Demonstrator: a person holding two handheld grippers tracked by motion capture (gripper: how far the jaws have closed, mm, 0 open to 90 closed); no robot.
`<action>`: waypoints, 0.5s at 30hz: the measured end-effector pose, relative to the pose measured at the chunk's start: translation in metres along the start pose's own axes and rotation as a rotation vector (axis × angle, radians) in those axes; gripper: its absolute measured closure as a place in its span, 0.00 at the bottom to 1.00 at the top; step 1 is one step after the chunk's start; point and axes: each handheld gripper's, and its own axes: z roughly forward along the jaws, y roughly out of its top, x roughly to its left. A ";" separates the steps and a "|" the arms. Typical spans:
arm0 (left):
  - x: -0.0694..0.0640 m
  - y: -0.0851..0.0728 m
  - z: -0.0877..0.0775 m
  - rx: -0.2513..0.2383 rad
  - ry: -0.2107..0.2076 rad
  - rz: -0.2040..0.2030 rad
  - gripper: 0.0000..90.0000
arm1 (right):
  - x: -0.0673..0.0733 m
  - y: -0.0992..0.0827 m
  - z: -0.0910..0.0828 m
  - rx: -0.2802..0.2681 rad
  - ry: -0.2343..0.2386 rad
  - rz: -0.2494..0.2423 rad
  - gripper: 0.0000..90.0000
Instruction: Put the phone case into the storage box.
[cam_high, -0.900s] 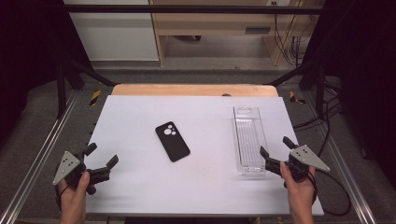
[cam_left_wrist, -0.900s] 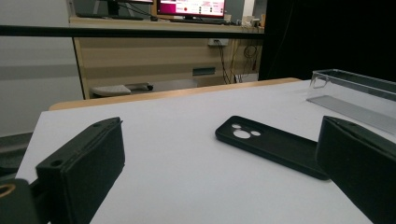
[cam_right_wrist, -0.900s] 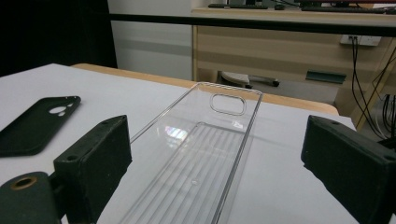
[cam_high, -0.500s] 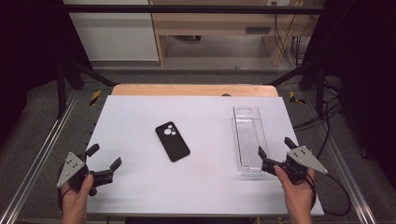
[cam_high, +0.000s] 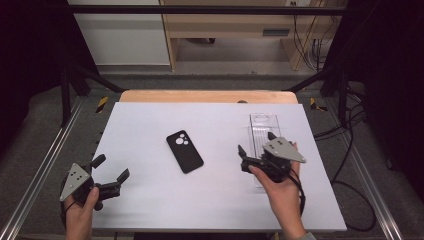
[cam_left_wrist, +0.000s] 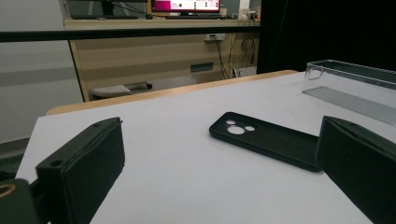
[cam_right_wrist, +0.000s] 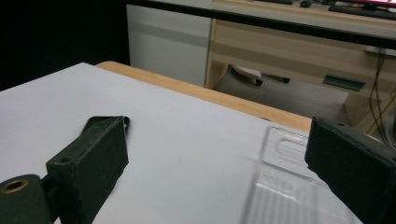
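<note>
The right gripper (cam_high: 256, 149), jaws spread wide and holding nothing, hovers over the near end of the clear, long rectangular plastic tray (cam_high: 264, 126), which lies flat on the white table top (cam_high: 150, 125) and runs away from the tool toward the far edge; in the right gripper view the tray (cam_right_wrist: 285, 186) sits just ahead, under the right-hand jaw. The flat black phone case with round camera cut-outs (cam_high: 184, 151) lies to that gripper's left, apart from it. The left gripper (cam_high: 111, 175) is also open and empty, low at the near left edge, with the case (cam_left_wrist: 266, 140) well ahead of its jaws. The tray looks light, thin-walled and stiff, probably slick and liable to skate on the smooth surface or crack under a hard pinch; I would take it by one long side wall near the middle, or by the near end wall, with a gentle squeeze. Compared with the earlier high view, the right hand has moved inward from the table's right edge to above the tray, while the left has hardly shifted
</note>
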 end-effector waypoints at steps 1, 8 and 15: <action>0.000 0.000 0.000 0.003 -0.001 0.004 0.02 | 0.008 0.003 0.005 0.011 0.012 -0.003 0.07; -0.002 0.001 0.000 0.001 -0.005 0.007 0.02 | 0.056 0.025 0.032 0.065 0.083 -0.064 0.07; -0.001 0.001 0.000 0.000 -0.001 0.002 0.02 | 0.088 0.033 0.058 0.109 0.132 -0.104 0.07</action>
